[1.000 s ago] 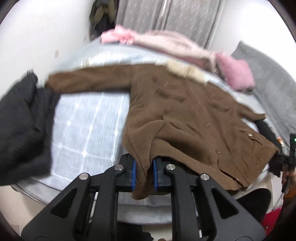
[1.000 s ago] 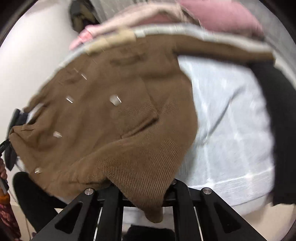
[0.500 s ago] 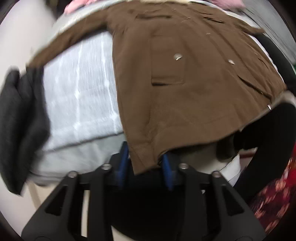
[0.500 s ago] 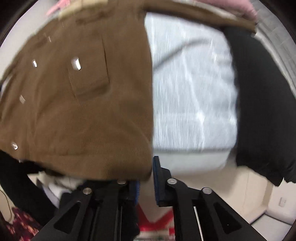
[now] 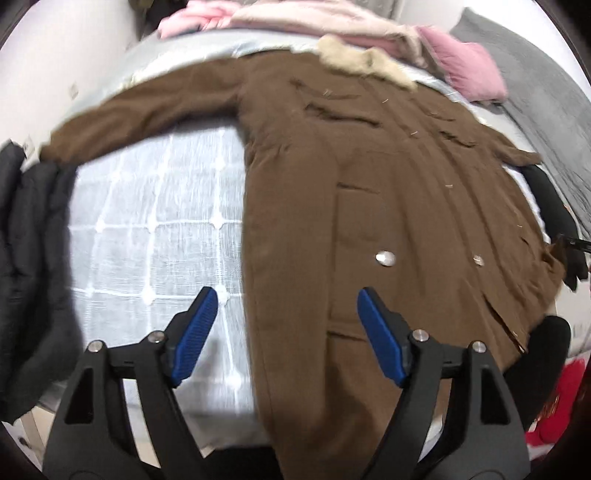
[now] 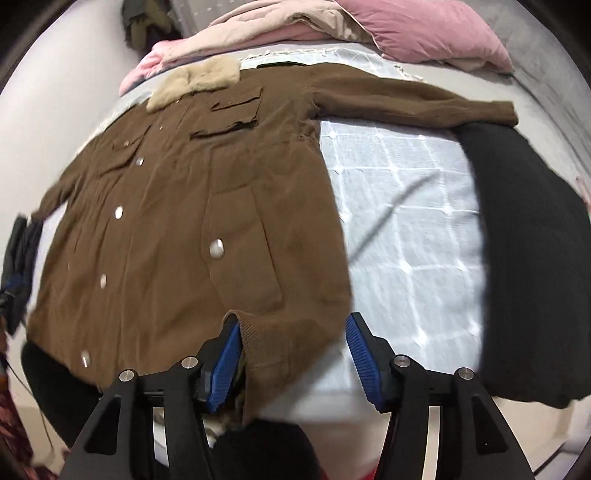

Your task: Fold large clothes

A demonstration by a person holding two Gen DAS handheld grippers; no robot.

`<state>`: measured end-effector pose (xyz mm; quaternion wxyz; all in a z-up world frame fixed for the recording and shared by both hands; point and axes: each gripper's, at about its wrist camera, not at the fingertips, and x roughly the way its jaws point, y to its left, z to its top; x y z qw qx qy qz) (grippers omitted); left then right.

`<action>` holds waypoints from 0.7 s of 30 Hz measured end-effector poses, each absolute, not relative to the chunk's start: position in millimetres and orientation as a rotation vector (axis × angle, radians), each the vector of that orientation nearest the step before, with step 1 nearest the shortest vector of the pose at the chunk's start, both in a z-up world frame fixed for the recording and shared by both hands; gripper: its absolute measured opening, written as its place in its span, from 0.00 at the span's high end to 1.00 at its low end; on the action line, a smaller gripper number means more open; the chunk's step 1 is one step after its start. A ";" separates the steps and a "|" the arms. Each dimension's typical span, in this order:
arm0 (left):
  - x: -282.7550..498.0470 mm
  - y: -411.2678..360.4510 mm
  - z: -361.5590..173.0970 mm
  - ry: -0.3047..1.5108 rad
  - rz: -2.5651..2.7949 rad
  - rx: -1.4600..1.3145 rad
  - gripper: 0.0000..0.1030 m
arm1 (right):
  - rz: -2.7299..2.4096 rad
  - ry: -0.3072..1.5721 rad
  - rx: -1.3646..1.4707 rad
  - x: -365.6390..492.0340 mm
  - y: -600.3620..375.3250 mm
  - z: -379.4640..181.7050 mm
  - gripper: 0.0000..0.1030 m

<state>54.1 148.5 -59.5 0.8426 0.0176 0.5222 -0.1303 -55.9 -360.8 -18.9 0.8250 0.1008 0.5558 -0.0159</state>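
Note:
A large brown coat with a cream fur collar lies spread face up on the bed, sleeves out to the sides; it also shows in the right wrist view. My left gripper is open above the coat's bottom hem, holding nothing. My right gripper is open over the hem's other corner; the turned-up hem edge lies against its left pad. Metal snaps run down the coat's front.
The bed has a pale grey checked cover. A black garment lies beside one sleeve, also in the right wrist view. Pink and beige bedding is piled at the head. A grey blanket lies at the far side.
Both grippers were shut on the coat's hem and pulled it flat toward the bed's foot. Now both have opened and let go; the coat lies spread out.

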 end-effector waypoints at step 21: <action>98.7 97.3 -51.6 1.056 -0.407 0.111 0.25 | 0.082 1.082 0.286 7.5 -308.4 -13.0 0.35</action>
